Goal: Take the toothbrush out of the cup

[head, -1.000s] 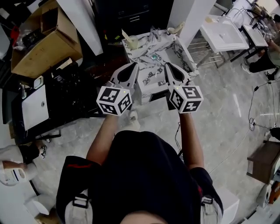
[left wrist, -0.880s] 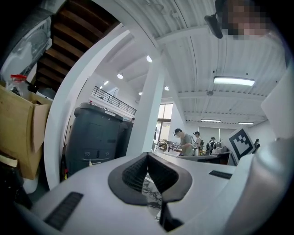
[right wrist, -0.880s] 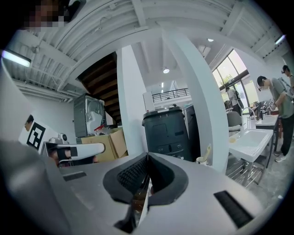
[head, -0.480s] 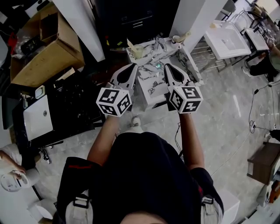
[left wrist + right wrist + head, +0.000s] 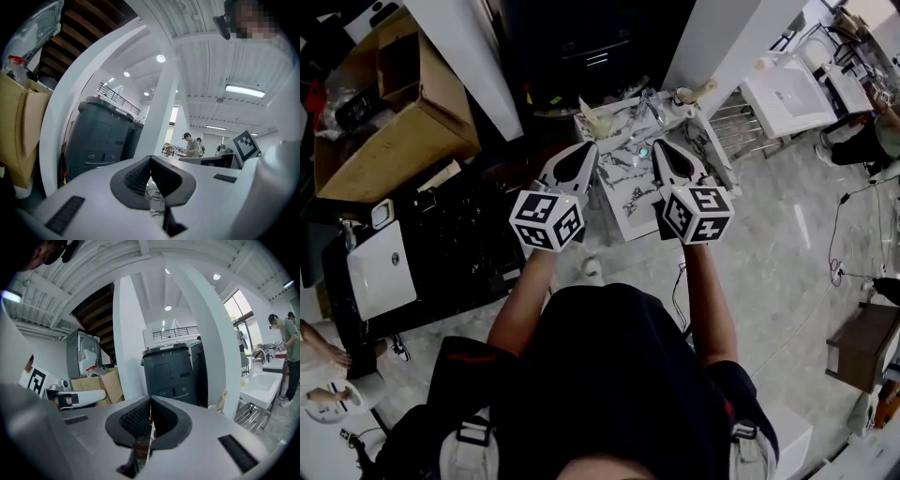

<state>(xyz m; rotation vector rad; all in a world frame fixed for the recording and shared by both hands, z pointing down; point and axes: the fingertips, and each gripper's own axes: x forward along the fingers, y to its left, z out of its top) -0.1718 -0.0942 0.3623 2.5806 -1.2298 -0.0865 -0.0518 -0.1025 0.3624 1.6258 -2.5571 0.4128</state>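
Note:
A small marble-patterned table stands ahead of me. On its far left corner sits a pale cup with a cream stick-like handle rising from it. A second cup with a beige handle stands at the far right corner; the right gripper view shows this handle low beside a white pillar. My left gripper is shut and empty over the table's left edge. My right gripper is shut and empty over the table's middle. Both are short of the cups.
White pillars flank a dark grey machine behind the table. A cardboard box and a black bench lie left, a white sink unit right. A small teal object lies on the table. People stand far off.
I have stepped forward: the marble table and cups have come closer under both grippers. Both grippers stay shut and side by side.

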